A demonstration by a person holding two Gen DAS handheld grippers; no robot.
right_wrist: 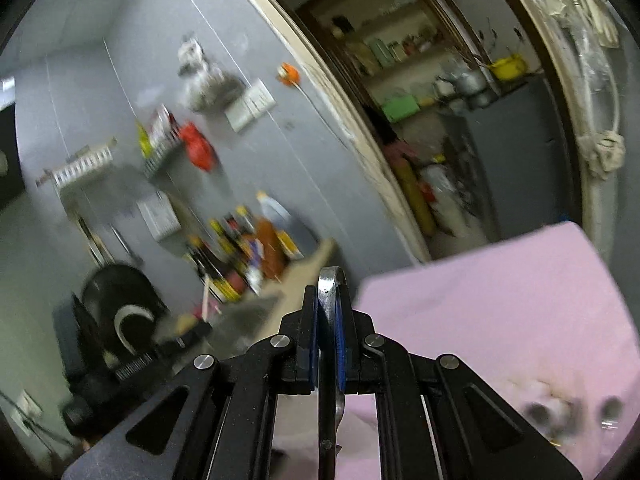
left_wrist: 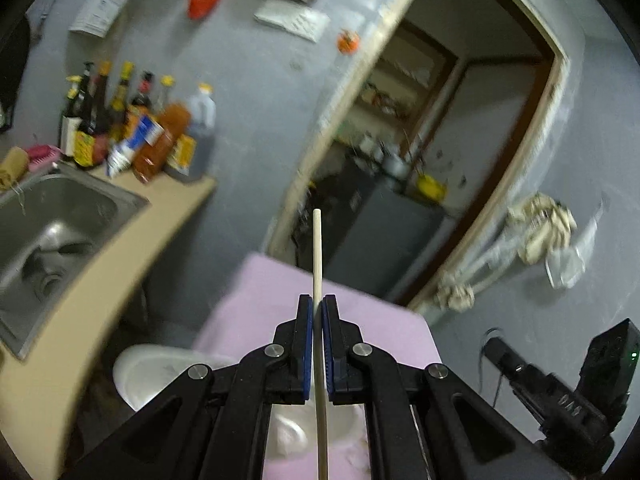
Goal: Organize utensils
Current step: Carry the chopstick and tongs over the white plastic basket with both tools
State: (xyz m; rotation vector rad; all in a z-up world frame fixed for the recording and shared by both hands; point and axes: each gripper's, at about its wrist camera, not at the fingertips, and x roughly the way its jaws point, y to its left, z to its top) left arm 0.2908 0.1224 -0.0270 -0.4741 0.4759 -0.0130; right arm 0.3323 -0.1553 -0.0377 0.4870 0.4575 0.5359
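Note:
My left gripper (left_wrist: 317,307) is shut on a wooden chopstick (left_wrist: 317,256), which stands up between the blue pads, held above a table with a pink cloth (left_wrist: 376,320). A white holder (left_wrist: 292,432) sits on the cloth under the gripper. My right gripper (right_wrist: 329,298) is shut on a metal utensil handle (right_wrist: 329,284), whose rounded end pokes out past the fingertips. It is raised above the pink cloth (right_wrist: 500,304). The utensil's working end is hidden below. The other gripper's body (left_wrist: 576,396) shows at the lower right of the left wrist view.
A steel sink (left_wrist: 52,232) is set in a beige counter (left_wrist: 92,300) at left, with several sauce bottles (left_wrist: 132,128) behind it. A white bucket (left_wrist: 160,372) stands beside the table. A doorway (left_wrist: 420,160) opens ahead. Small blurred objects (right_wrist: 560,408) lie on the cloth.

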